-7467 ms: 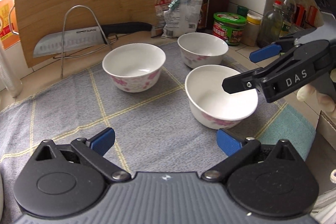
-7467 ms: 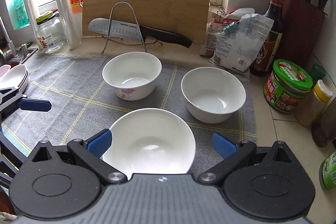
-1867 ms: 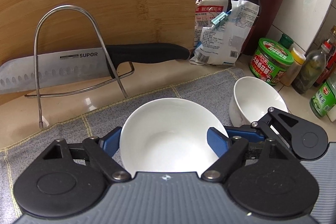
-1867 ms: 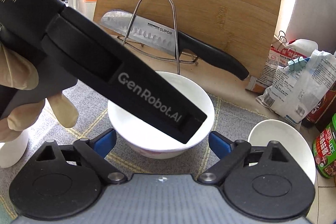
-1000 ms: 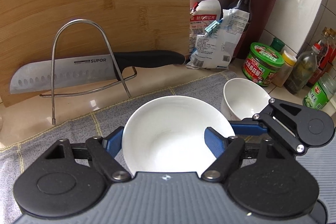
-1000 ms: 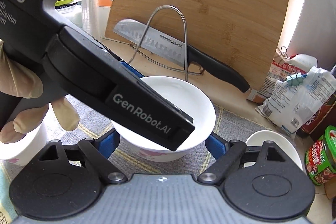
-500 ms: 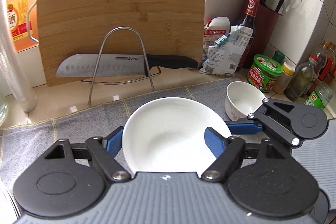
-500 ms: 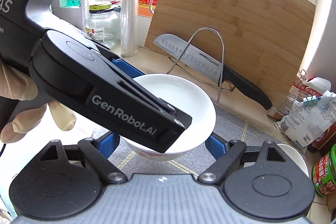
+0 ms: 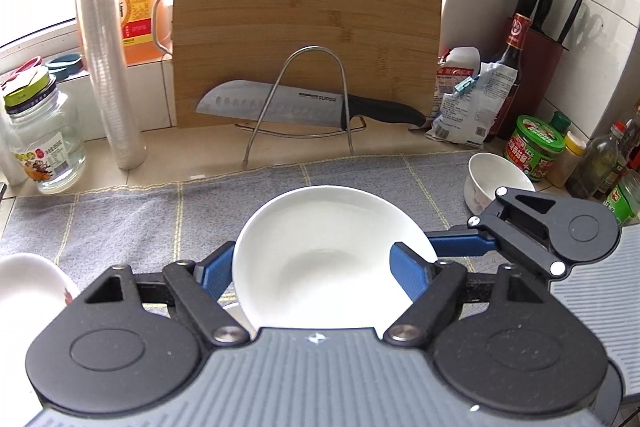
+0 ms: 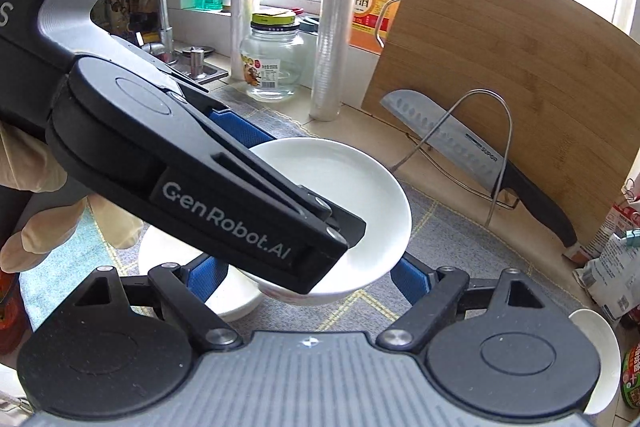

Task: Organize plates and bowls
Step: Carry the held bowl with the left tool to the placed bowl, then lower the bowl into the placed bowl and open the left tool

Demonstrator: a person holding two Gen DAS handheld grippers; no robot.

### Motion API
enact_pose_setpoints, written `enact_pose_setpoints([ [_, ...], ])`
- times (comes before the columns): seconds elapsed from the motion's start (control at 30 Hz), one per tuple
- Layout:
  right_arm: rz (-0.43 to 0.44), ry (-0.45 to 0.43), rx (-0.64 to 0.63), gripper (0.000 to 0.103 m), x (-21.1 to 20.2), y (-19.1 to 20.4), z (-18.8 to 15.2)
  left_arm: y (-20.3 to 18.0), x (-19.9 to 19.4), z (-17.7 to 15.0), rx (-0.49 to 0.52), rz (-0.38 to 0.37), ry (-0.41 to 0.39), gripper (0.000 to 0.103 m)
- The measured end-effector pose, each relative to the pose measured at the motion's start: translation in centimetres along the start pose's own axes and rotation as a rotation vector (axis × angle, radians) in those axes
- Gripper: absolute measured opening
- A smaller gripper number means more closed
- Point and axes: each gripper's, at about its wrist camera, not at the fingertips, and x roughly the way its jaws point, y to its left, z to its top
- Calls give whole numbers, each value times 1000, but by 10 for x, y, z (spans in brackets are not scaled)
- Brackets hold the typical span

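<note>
A white bowl [image 9: 324, 259] is held off the grey cloth [image 9: 120, 223] between both grippers. My left gripper [image 9: 312, 269] is shut on its rim sides. My right gripper [image 10: 304, 277] clasps the same bowl [image 10: 340, 187] from the right side; its blue finger [image 9: 460, 245] shows in the left wrist view. A second white bowl [image 9: 496, 175] stands on the cloth at the right; it also shows in the right wrist view [image 10: 596, 355]. Another white bowl [image 10: 224, 291] sits below the held one, at the left [image 9: 28, 283].
A bamboo cutting board [image 9: 308, 27] leans on the back wall behind a wire rack [image 9: 308, 99] with a knife [image 9: 304, 103]. A glass jar [image 9: 44, 143], stacked cups [image 9: 108, 67], bags, bottles and a green-lidded jar [image 9: 536, 147] line the counter's back and right. A sink tap [image 10: 160, 7] is far left.
Both grippers have lifted the bowl off the cloth and carried it left, away from the right-hand bowl and towards the bowl at the left.
</note>
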Motion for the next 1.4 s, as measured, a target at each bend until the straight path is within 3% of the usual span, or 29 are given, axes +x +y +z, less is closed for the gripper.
enact_pose_setpoints([
  [0.37,67,-4,-63,91,2,30,8,17,-22,-19,-45,54,-7,81],
  [0.9,146,61,-53,91,18,39,-3,32,-11,-37,-88,43,49,81],
  [1.4,164,93,-47,91,25,42,-7,36,-9,-42,-103,34,76,81],
])
